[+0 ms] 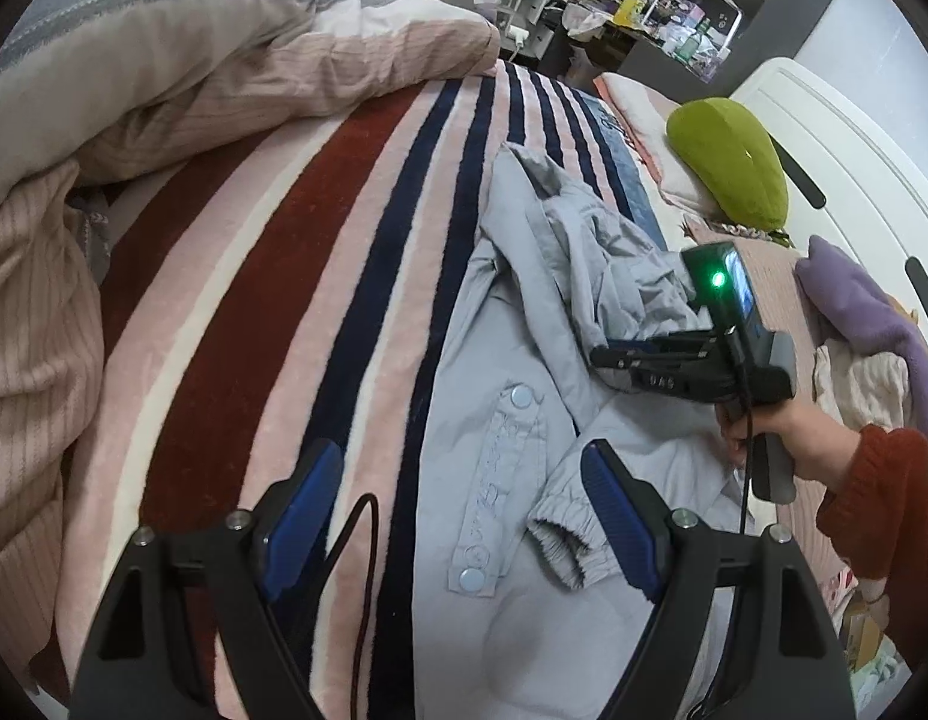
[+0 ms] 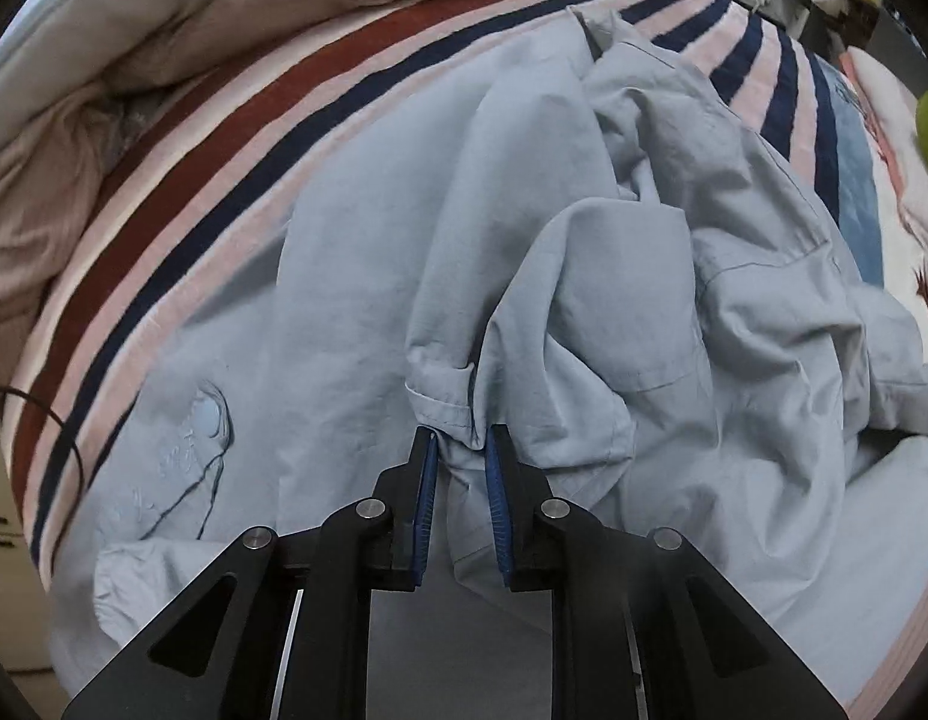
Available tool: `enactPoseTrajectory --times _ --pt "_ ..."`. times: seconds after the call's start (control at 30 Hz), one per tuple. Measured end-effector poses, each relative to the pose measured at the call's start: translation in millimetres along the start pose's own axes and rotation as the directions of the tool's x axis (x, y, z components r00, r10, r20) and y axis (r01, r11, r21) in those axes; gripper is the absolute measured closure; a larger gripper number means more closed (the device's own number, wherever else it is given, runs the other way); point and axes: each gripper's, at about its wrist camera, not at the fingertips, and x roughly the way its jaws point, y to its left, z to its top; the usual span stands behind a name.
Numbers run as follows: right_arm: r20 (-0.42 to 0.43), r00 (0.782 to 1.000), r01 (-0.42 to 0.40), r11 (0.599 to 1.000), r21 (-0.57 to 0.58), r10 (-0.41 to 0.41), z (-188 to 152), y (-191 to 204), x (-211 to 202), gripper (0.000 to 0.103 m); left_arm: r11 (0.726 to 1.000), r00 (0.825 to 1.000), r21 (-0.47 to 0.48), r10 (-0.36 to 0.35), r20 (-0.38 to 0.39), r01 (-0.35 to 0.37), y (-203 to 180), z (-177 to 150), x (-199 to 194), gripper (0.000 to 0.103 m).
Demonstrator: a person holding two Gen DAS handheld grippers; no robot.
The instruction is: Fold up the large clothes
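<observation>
Garment: pale grey-blue snap-button cotton jacket (image 1: pixel 512 480), lying rumpled on the striped red, pink and navy fleece blanket (image 1: pixel 272 276) of the bed.
Handling: looks light, soft and limp; probably sags and drags unless taken by hems, cuffs or shoulder seams.
Right gripper (image 2: pixel 461 450): jaws pinched on a bunched fold of the jacket.
Left gripper (image 1: pixel 464 480): jaws wide, empty, above the snap placket.
Left view only: elastic cuff (image 1: pixel 560 540), right hand.
Right view only: the pinch itself.

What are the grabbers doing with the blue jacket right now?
Left gripper open above the jacket. Right gripper shut on a jacket fold. Nothing blocking.
</observation>
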Motion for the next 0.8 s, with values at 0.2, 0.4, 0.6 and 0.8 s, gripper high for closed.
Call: enactPoseTrajectory --times 0.2,0.4,0.6,0.8 --pt "0.163 0.984 -0.08 0.994 0.077 0.066 -25 1 -63 0.063 0.999 1.0 0.046 -0.011 0.005 0.011 2 -8 3 0.019" --pt "0.26 0.962 -0.134 0.975 0.179 0.084 -119 -3 -144 0.047 0.997 0.998 0.069 -0.028 -0.06 0.032 3 -37 14 0.019" --pt "0.221 0.974 -0.129 0.931 0.343 0.054 -248 -7 -177 0.045 0.996 0.992 0.076 -0.026 -0.12 0.035 -1 -77 18 0.019" --pt "0.106 0.992 -0.107 0.877 0.469 0.065 -346 -3 -164 0.045 0.998 0.996 0.068 0.005 -0.087 0.001 -10 -100 -21 0.019"
